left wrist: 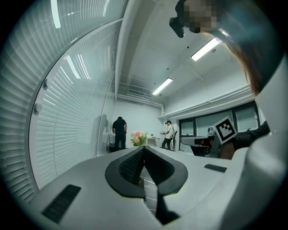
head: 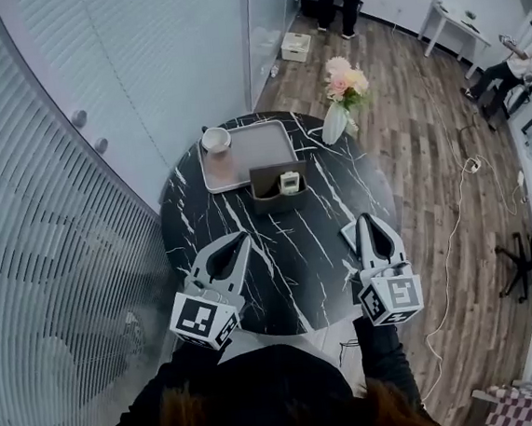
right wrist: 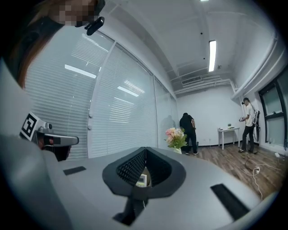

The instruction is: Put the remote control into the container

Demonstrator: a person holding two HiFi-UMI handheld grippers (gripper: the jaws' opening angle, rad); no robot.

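Note:
A white remote control stands inside the brown open container at the middle of the round black marble table. My left gripper is over the table's near left part, shut and holding nothing. My right gripper is over the near right part, also shut and holding nothing. Both point toward the container and stay well short of it. In the right gripper view the remote and the container show through the gap behind the closed tips. In the left gripper view the tips meet.
A grey tray with a white cup lies behind the container. A vase of pink flowers stands at the table's far right. A glass wall with blinds runs along the left. A cable trails on the wooden floor; people stand far off.

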